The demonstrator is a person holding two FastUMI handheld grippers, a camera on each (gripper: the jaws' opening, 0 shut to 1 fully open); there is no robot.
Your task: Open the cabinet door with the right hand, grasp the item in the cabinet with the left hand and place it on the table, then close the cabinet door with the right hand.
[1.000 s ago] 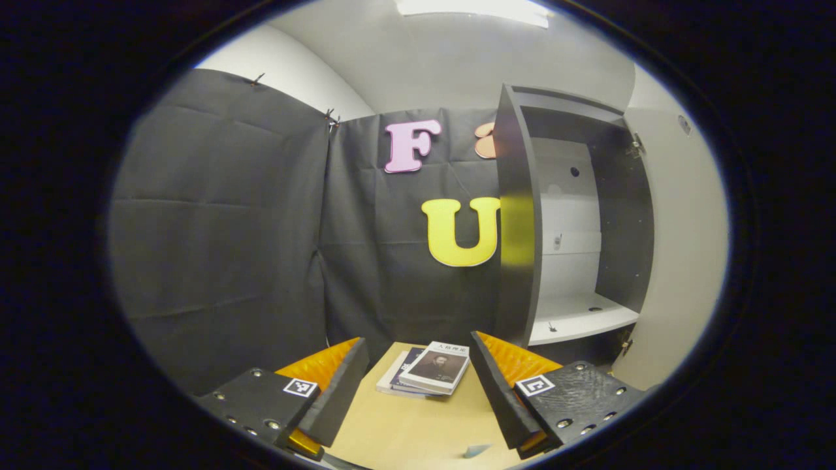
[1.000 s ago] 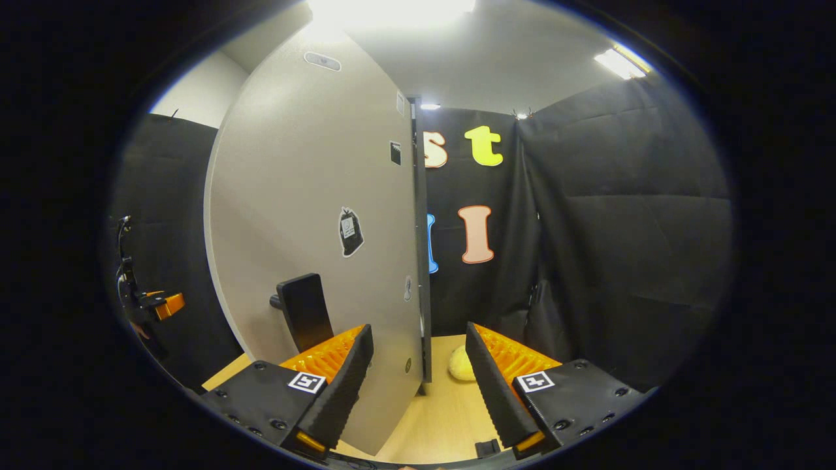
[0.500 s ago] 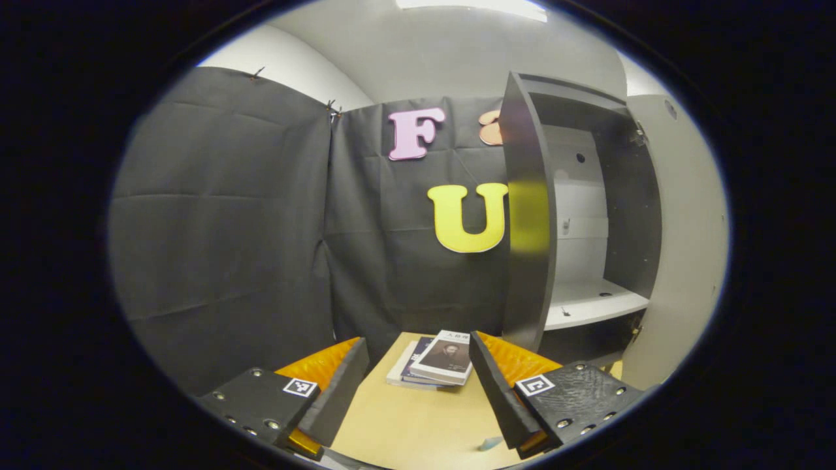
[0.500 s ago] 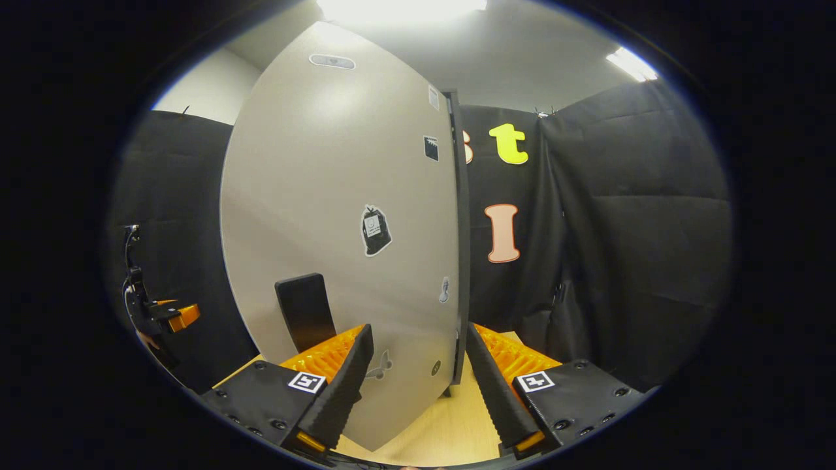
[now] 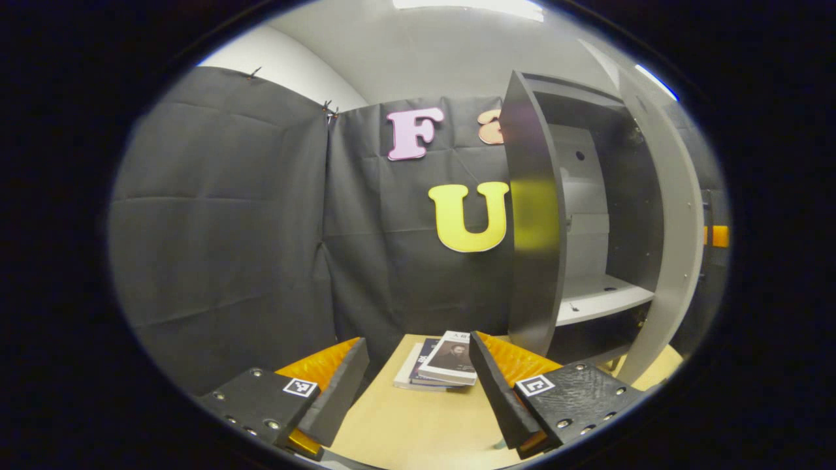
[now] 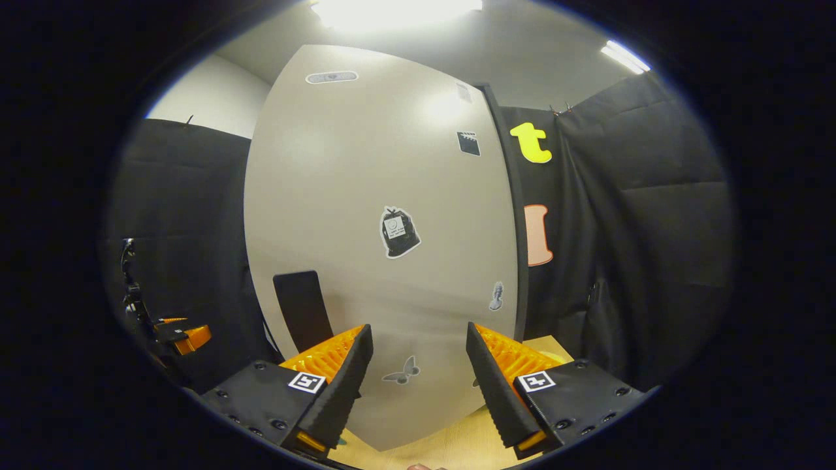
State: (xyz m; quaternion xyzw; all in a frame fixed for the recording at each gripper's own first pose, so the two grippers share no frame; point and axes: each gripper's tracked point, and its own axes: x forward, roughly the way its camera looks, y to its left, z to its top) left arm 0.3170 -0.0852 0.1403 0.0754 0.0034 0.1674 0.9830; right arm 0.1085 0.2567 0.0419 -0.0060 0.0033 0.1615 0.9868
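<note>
Fingers of both grippers stand open and empty; cabinet door, rigid and hinge-guided, best pushed near handle at 8 o'clock.

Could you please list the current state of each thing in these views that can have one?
Cabinet door: partly open, swung toward the cabinet.
Cabinet: open, its shelf bare where visible.
Books: stacked flat on the table.
Left hand-held gripper: open, holding nothing.
Right hand-held gripper: open, facing the door's outer side.
</note>
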